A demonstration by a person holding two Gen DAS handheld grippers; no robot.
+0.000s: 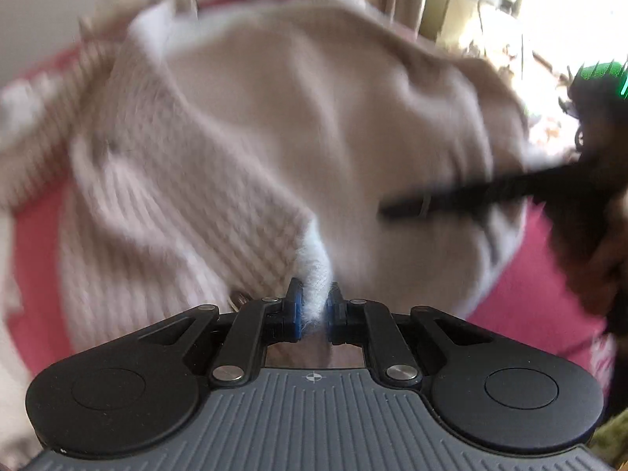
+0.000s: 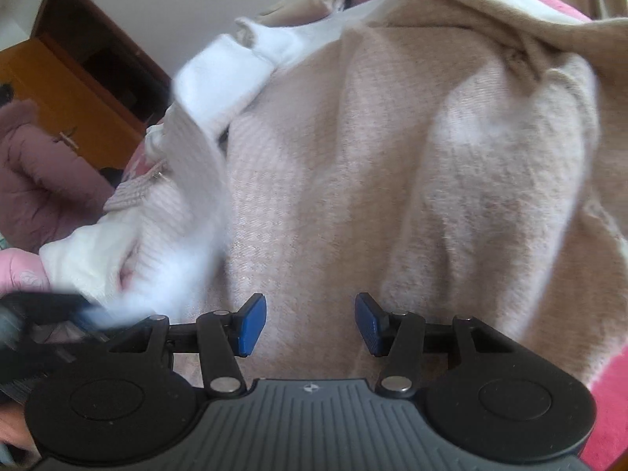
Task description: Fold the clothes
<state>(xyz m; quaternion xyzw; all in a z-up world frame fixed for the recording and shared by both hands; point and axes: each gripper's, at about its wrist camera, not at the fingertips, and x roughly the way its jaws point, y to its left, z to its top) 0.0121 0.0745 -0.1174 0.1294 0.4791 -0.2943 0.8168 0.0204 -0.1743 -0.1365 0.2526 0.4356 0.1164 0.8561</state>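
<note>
1. Sweater (image 1: 333, 125), pale pink-beige knit, is lying spread over a pink bedcover (image 1: 541, 294) and filling most of both views.
2. Left claw (image 1: 314, 306) is pinching a fuzzy white cuff (image 1: 316, 274) at the end of a ribbed sleeve (image 1: 188, 196); the blue pads (image 1: 297, 310) are pressing the knit from both sides, with only the cloth between them.
3. The sleeve is lying diagonally across the sweater body, running from upper left down to the left claw.
4. Left wrist view is blurring heavily, so finer knit detail is not readable.
5. Right claw (image 2: 310, 322) is standing partly open over the sweater body (image 2: 392, 157); its blue pads (image 2: 251, 325) are gripping nothing, and whether they are brushing the knit below cannot be told.
6. In the left wrist view a dark bar (image 1: 471, 192) of the other claw is reaching in from the right edge, lying across the sweater; a green light (image 1: 600, 70) is showing above it.
7. In the right wrist view a white collar (image 2: 227, 82) is folding over at the top left of the sweater, and the white cuff (image 2: 168, 294) is blurring at lower left, beside a dark blurred tool at the frame edge.
8. A mauve padded jacket (image 2: 43, 180) is lying left of the sweater, in front of an orange wooden cabinet (image 2: 70, 94).
9. A bright window (image 1: 541, 11) is showing at the upper right of the left wrist view.
</note>
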